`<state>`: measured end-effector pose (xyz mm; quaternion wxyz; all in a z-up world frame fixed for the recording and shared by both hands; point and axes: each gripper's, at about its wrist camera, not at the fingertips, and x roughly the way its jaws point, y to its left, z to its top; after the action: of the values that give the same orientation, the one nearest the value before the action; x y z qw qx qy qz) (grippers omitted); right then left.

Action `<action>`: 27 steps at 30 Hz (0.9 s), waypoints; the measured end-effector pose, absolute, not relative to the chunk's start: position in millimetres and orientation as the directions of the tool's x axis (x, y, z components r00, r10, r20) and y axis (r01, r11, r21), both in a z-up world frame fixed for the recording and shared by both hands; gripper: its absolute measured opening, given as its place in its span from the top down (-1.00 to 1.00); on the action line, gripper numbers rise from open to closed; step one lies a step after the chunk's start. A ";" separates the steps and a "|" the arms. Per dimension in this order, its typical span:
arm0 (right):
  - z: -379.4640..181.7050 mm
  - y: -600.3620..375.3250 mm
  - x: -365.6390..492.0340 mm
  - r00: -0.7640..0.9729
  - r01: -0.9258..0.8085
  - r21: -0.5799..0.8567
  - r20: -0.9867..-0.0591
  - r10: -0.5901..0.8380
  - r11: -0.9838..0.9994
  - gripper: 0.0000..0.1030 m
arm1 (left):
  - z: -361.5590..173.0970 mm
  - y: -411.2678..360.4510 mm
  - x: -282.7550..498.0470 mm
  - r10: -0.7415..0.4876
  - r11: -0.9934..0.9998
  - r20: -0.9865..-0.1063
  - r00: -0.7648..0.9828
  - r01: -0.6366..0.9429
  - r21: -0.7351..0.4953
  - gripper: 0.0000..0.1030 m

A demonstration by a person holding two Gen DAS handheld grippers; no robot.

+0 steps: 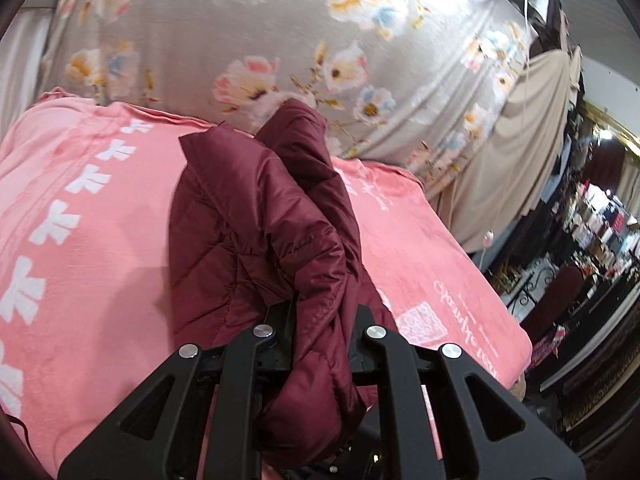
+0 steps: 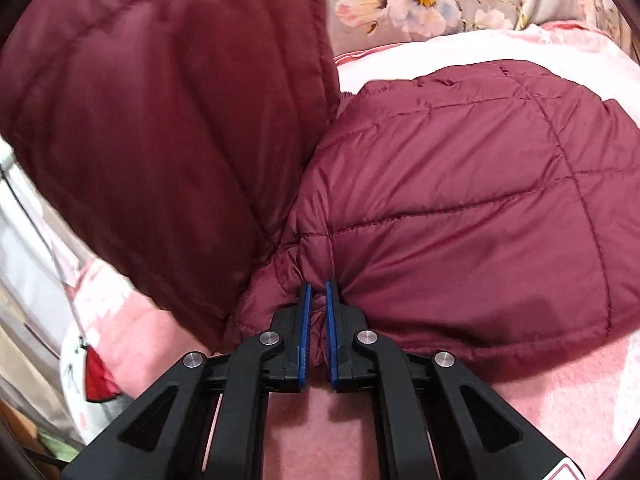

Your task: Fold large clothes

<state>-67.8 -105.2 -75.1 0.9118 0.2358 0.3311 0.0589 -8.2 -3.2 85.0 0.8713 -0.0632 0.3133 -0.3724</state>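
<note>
My left gripper (image 1: 320, 344) and right gripper (image 2: 317, 292) both have their jaws clamped on the maroon quilted jacket (image 2: 460, 208) over the pink blanket (image 1: 100, 240), and its slippery padded fabric may slide out.

A home bedroom: a bed with a pink blanket (image 1: 420, 240) and floral sheet (image 1: 240, 20)
</note>
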 end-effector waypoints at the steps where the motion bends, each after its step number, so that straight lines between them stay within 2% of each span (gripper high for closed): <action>1: -72.1 -108.5 -75.3 0.782 0.049 0.477 -0.565 0.264 0.877 0.91 | 82.9 -11.2 -7.9 -0.692 0.709 -0.507 0.514 0.616 -0.343 0.77; 12: -67.3 -139.0 -145.0 0.792 0.132 0.430 -0.588 0.166 0.893 0.84 | 51.9 -92.8 2.8 -0.674 0.700 -0.595 0.438 0.637 -0.324 0.79; 20: -72.7 -164.0 -168.8 0.791 0.214 0.430 -0.603 0.103 0.877 0.84 | -0.5 -157.9 6.8 -0.598 0.719 -0.710 0.372 0.641 -0.269 0.79; 27: -70.9 -192.0 -182.9 0.798 0.276 0.430 -0.601 0.044 0.860 0.79 | -40.5 -185.9 10.6 -0.541 0.733 -0.774 0.328 0.635 -0.244 0.78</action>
<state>-182.9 -192.0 -70.9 0.9125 0.2571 0.3116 -0.0637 10.6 -185.9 -40.5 0.8133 0.0516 0.4530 -0.3615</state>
